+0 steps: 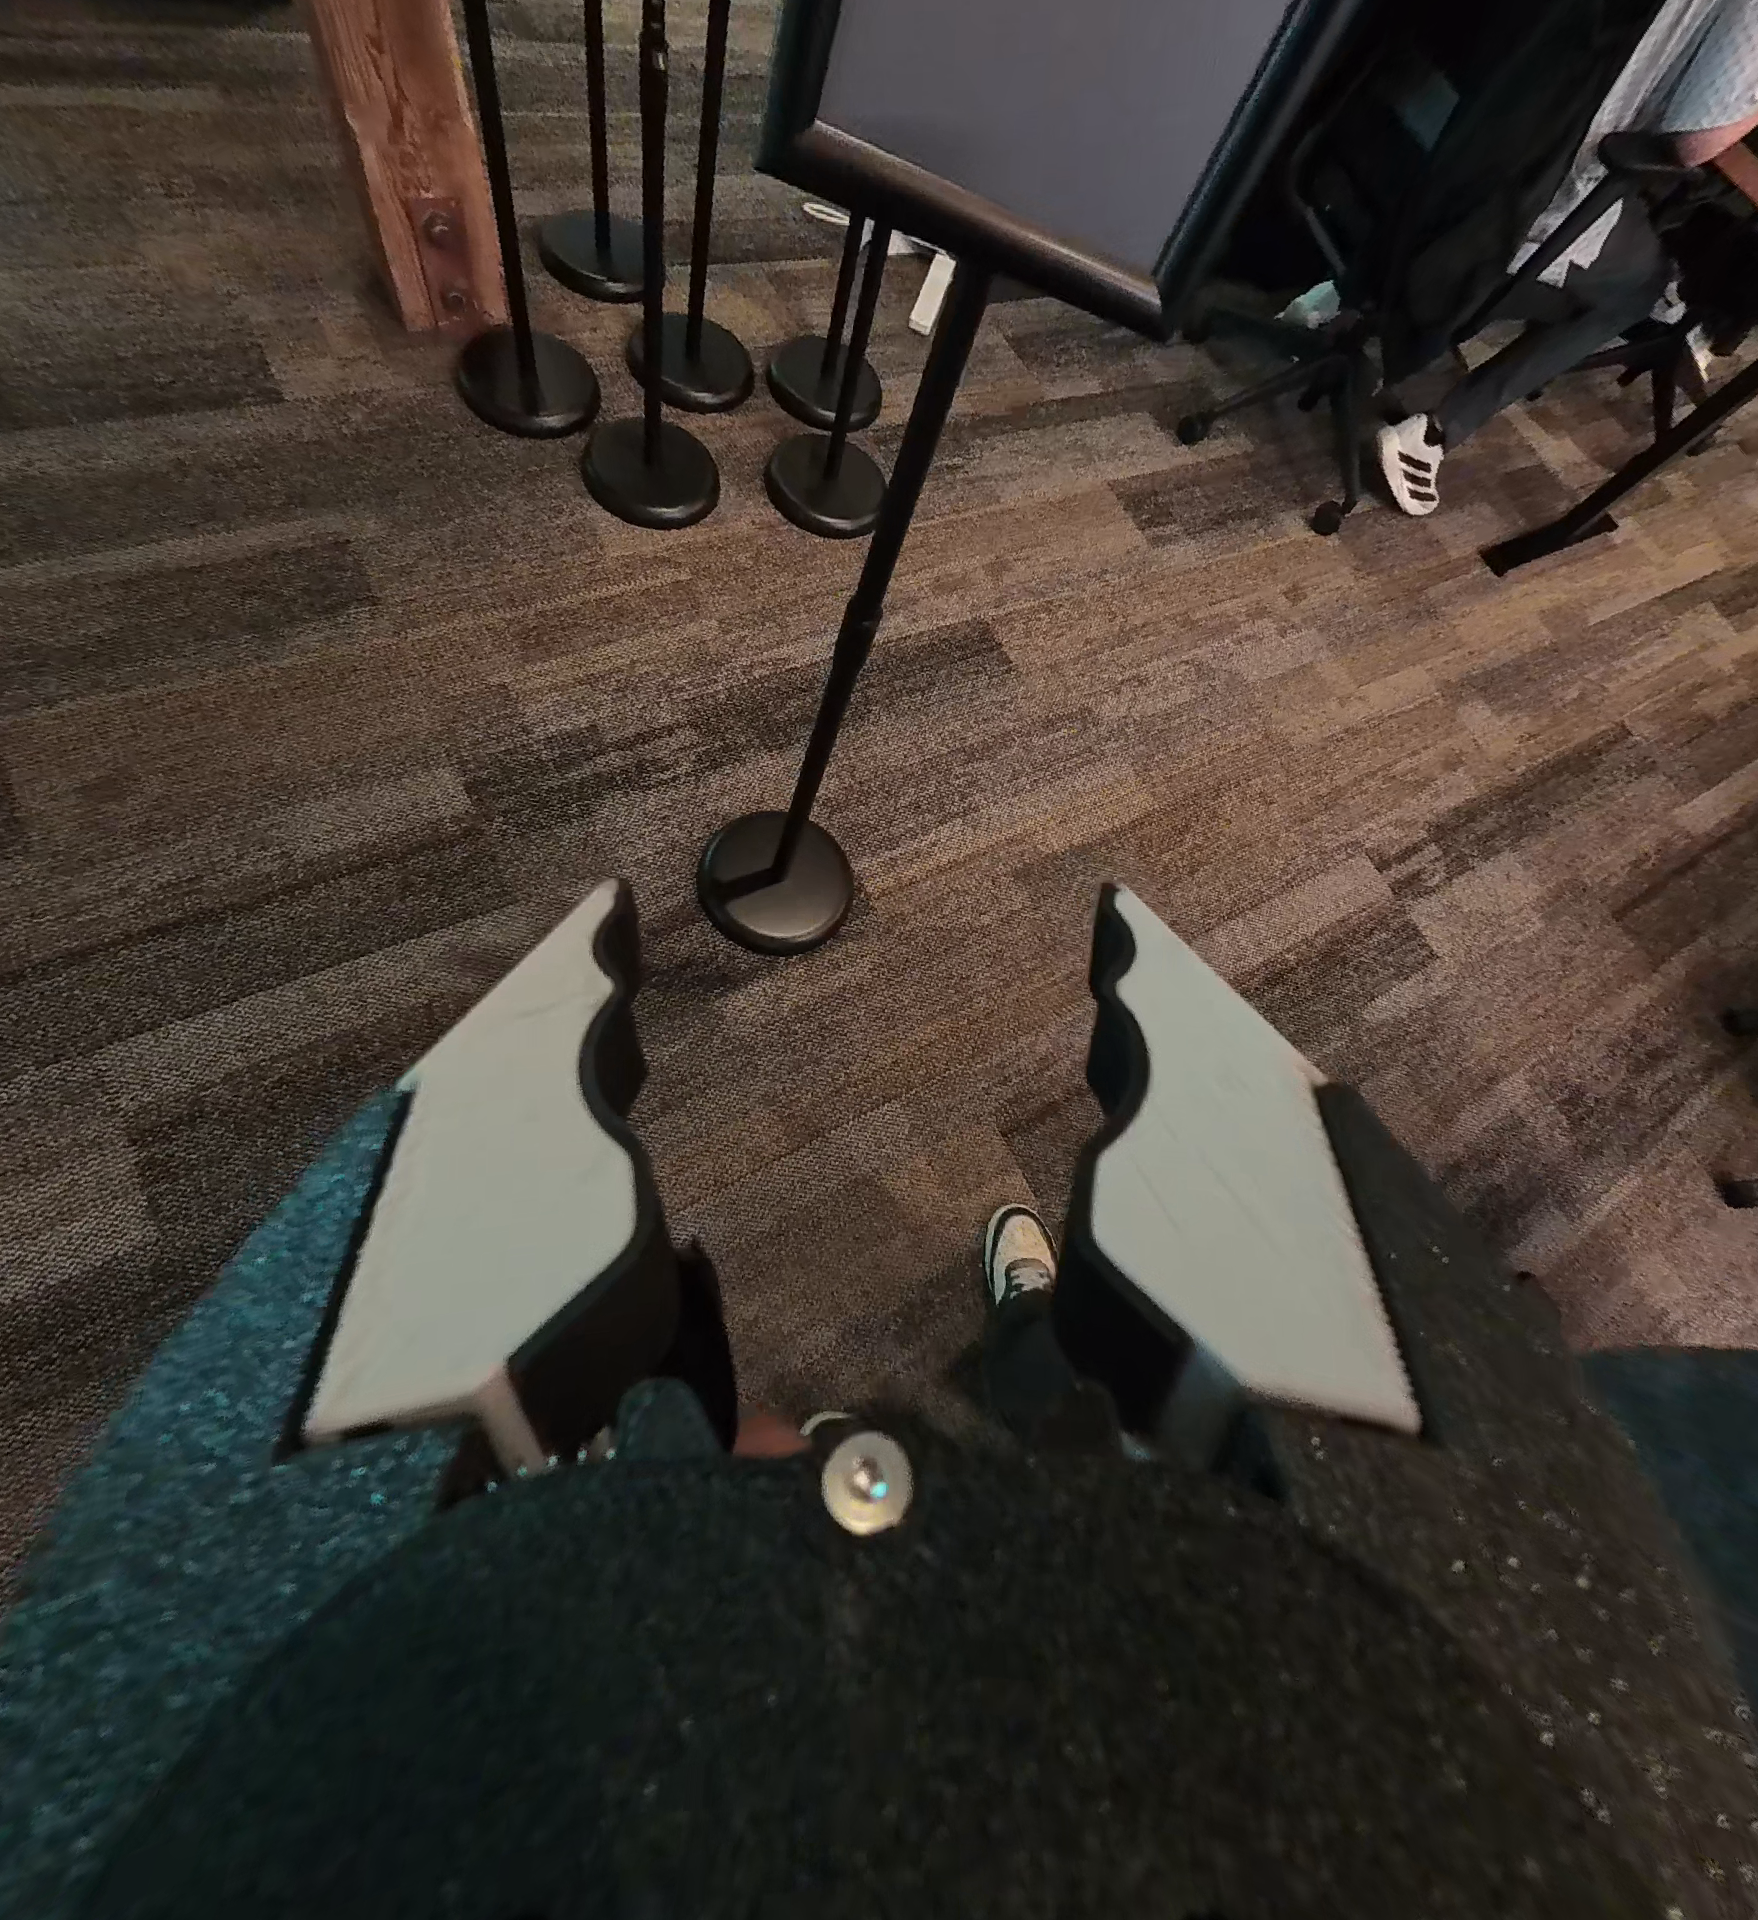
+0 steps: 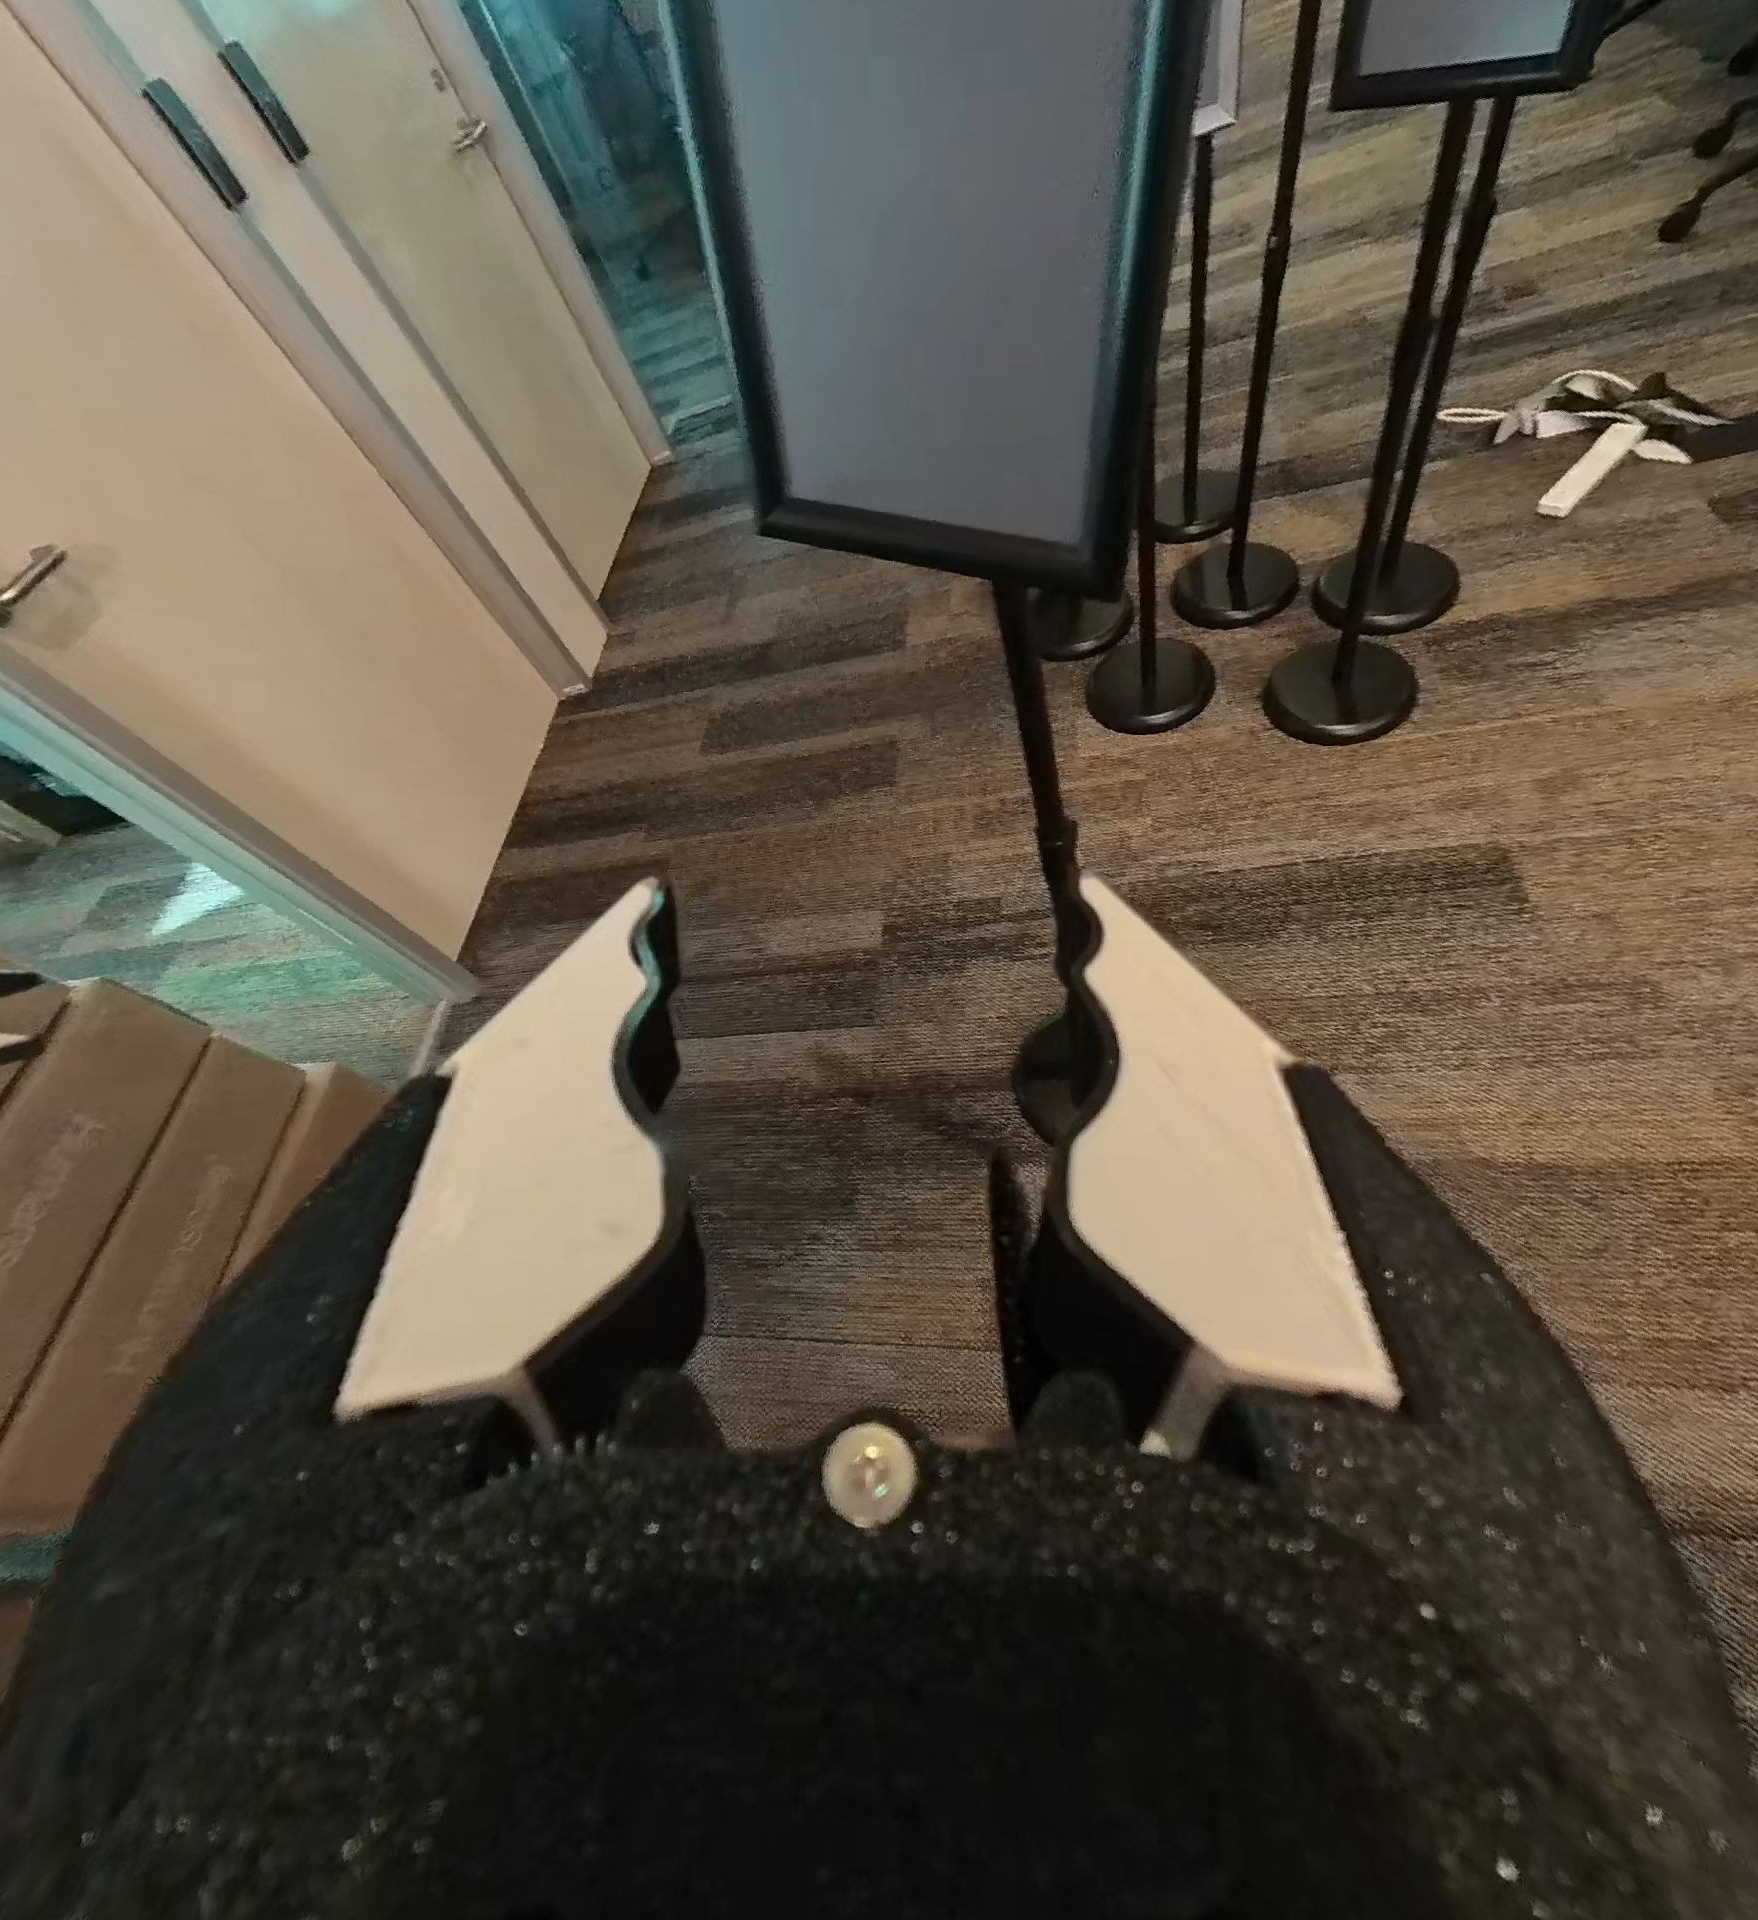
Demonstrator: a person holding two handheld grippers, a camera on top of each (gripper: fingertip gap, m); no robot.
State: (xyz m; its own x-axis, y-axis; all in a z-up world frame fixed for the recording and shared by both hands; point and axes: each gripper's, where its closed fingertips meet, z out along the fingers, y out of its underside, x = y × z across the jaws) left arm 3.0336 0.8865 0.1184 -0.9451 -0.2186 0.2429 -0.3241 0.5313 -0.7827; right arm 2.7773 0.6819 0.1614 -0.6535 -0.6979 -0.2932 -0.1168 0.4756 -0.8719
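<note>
**Both grippers empty above the carpet beside a sign stand**

Nearest the lens, the left gripper (image 1: 864, 914) hung over the carpet (image 1: 231, 727) with its fingers (image 1: 501, 1174) spread wide and holding nothing; the sign stand's round base (image 1: 776, 883) sat just beyond the tips. The right gripper (image 2: 870, 904) was likewise wide and empty, the stand's pole (image 2: 1036, 748) passing close by its right finger. The framed panel (image 2: 927, 260) stood high on that thin pole, so a sideways knock looked likely to tip it. A cluster of spare stands (image 1: 646, 416) crowded the far side, an office chair (image 1: 1374, 312) and a seated person's shoe (image 1: 1410, 462) the right. Doors (image 2: 231, 416) and cardboard boxes (image 2: 75, 1195) hemmed the right gripper's left; open carpet lay nearer
</note>
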